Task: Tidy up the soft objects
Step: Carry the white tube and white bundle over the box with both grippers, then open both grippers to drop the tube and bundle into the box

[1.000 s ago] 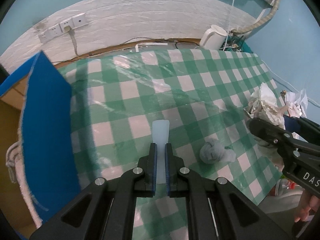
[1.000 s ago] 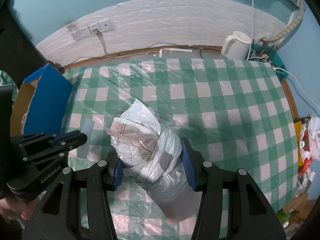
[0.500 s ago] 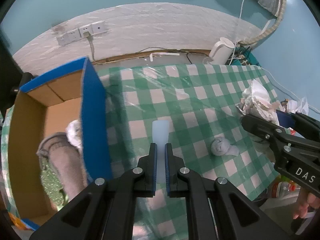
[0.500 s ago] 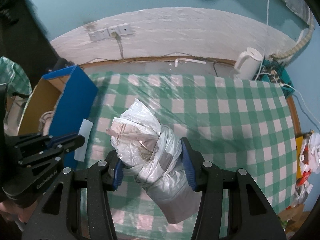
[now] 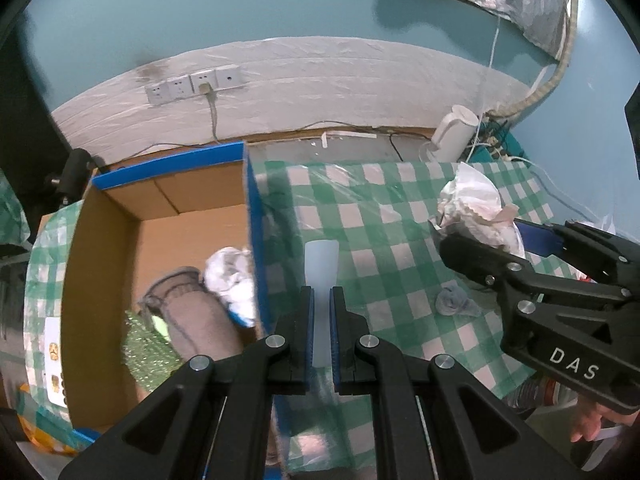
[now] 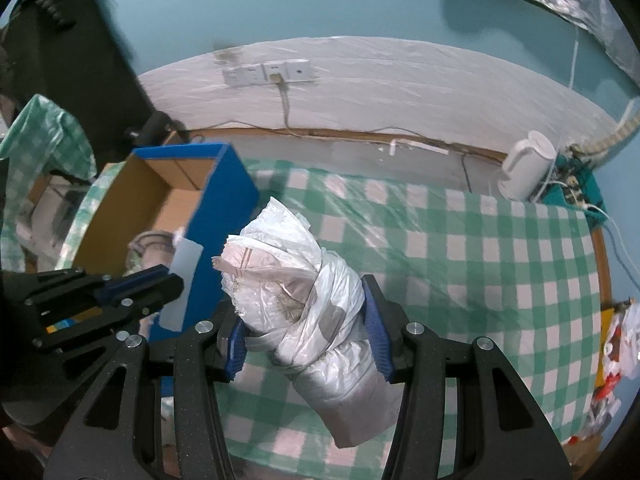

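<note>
Jaws of the left gripper (image 5: 320, 300) pinched one flat translucent white strip (image 5: 321, 256), its long axis running straight out past the fingertips. The right gripper (image 6: 304, 320), half open, clamped one bundle wrapped in crinkled white plastic (image 6: 304, 280), lengthwise along its fingers. One blue-edged cardboard box (image 5: 160, 216) sat left; one small grey cloth wad (image 5: 456, 300) lay on the green-checked tablecloth (image 5: 380, 264).

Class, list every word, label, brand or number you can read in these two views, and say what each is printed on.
"DAS": white letters on the black body of the right gripper, cut off by its edge.
Small printed label on the outer side of the cardboard box: too blurred to read.
Nothing else legible.
</note>
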Tool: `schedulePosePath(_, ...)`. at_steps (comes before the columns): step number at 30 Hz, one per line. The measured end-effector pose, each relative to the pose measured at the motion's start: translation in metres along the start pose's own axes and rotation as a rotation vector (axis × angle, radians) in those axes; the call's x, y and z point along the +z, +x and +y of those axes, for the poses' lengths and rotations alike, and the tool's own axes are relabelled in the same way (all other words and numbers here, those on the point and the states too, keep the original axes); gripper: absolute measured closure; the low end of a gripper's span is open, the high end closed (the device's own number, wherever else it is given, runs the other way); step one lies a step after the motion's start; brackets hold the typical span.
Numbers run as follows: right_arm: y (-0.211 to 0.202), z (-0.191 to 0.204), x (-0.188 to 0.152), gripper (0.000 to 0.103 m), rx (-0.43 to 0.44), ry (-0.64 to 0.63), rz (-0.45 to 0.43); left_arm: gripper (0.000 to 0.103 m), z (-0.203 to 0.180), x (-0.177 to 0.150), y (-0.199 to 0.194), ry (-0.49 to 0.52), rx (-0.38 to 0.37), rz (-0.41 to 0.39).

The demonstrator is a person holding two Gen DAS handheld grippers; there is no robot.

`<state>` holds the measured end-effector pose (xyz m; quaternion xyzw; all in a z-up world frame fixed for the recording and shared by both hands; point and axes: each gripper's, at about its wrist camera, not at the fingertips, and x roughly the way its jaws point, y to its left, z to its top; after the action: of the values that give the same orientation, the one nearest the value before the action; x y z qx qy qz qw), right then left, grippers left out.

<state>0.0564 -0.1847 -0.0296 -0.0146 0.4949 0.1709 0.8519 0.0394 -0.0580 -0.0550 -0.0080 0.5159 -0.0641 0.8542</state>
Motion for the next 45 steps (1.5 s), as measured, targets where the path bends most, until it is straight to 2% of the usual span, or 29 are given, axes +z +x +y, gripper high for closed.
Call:
schedulePosePath(14, 0.010, 0.064, 0.020, 0.053, 0.049, -0.078, 0.003, 0.096, 0.059, -0.007, -0.019, -0.090, 0.024, -0.032)
schedulePosePath(32, 0.050, 0.142, 0.043, 0.053, 0.112, -0.156, 0.055, 0.095, 0.150, -0.028, -0.006, -0.230, 0.087, -0.013)
schedulePosePath(38, 0.061, 0.159, 0.049, 0.052, 0.137, -0.166, 0.063, 0.091, 0.165, -0.029, 0.001, -0.259, 0.089, 0.007)
schedulePosePath(42, 0.066, 0.163, 0.054, 0.048, 0.148, -0.157, 0.058, 0.088, 0.169, -0.030, 0.001, -0.256, 0.130, 0.003)
schedulePosePath(45, 0.065, 0.163, 0.055, 0.038, 0.151, -0.148, 0.045, 0.071, 0.175, -0.032, 0.003, -0.275, 0.145, 0.012)
